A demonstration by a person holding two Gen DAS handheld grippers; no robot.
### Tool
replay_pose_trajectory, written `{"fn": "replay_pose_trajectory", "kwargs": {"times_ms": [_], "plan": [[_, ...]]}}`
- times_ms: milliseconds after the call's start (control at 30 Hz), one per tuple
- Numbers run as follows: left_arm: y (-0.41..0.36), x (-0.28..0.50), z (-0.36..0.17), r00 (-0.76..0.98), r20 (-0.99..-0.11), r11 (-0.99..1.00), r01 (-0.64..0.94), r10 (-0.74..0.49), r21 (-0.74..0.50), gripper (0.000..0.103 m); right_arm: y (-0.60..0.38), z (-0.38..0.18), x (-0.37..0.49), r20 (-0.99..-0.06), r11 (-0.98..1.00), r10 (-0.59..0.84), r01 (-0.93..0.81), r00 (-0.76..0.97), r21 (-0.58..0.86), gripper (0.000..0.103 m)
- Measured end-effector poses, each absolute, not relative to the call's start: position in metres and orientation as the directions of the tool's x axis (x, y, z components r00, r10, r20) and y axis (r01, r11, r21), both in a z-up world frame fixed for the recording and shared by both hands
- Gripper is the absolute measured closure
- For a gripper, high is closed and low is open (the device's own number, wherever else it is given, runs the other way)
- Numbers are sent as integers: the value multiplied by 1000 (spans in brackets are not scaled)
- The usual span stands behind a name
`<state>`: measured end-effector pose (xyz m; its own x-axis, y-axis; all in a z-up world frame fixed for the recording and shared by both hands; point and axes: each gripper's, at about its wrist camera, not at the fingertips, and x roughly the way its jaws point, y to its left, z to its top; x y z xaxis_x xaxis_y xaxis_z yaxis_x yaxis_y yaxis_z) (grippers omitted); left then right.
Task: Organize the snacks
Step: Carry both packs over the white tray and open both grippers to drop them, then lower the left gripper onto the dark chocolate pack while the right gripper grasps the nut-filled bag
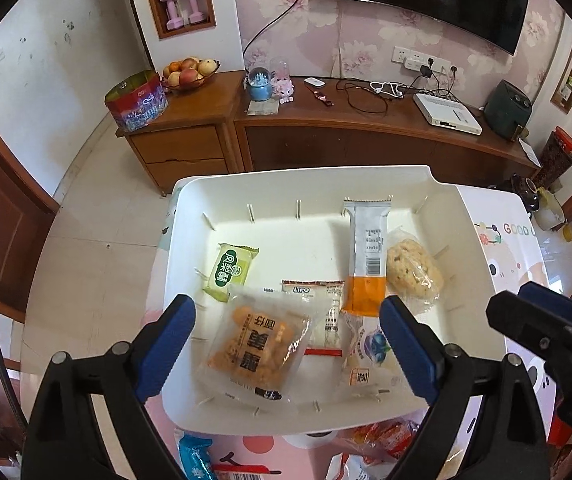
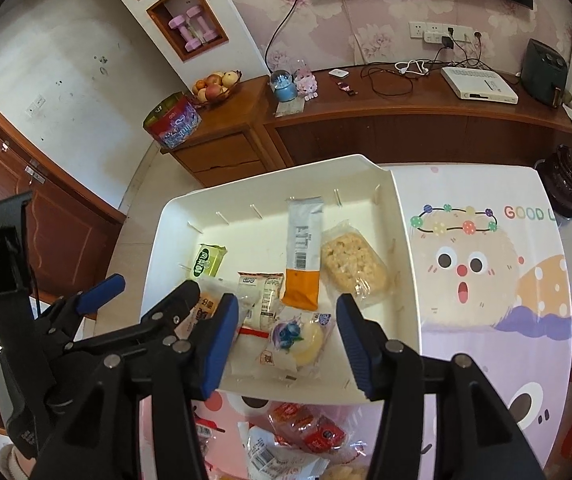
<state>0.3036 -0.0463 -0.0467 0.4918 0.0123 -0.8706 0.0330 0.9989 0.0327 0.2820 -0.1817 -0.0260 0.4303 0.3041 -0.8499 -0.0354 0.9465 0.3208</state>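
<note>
white plastic tray [image 1: 189, 216] on a cartoon-printed tablecloth [image 2: 486, 280], with snacks lying inside.

the tray is rectangular, smooth, with small ribs along its walls. in it lie a long white-orange bar wrapper [image 1: 367, 256], a clear pack of orange puffs [image 1: 255, 346], a bumpy rice cake in clear film [image 1: 414, 274] and a small green packet [image 1: 231, 270]. the left gripper [image 1: 288, 354] hovers over the puff pack, fingers wide apart, holding nothing. the right gripper [image 2: 288, 344], also spread and empty, hangs above a blueberry pastry [image 2: 298, 340].
</note>
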Motion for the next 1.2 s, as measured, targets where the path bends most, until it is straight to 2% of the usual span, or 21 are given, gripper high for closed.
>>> {"fn": "replay_pose_trajectory", "kwargs": {"times_ms": [400,767,933,1200], "plan": [[-22,265,-28,525,-851,997,53,20,56,10,-176,-6,249,-822,948,298,-52,485,313,51],[11,198,-11,554,-832,992,121,-31,44,10,-161,-7,195,-826,944,309,-46,471,326,52],[32,164,-29,499,-866,992,122,-37,28,10,-155,-17,167,-841,947,304,-41,447,320,51],[60,117,-96,334,-941,996,87,-49,-21,10,-148,-60,111,-892,948,288,29,348,317,50]]}}
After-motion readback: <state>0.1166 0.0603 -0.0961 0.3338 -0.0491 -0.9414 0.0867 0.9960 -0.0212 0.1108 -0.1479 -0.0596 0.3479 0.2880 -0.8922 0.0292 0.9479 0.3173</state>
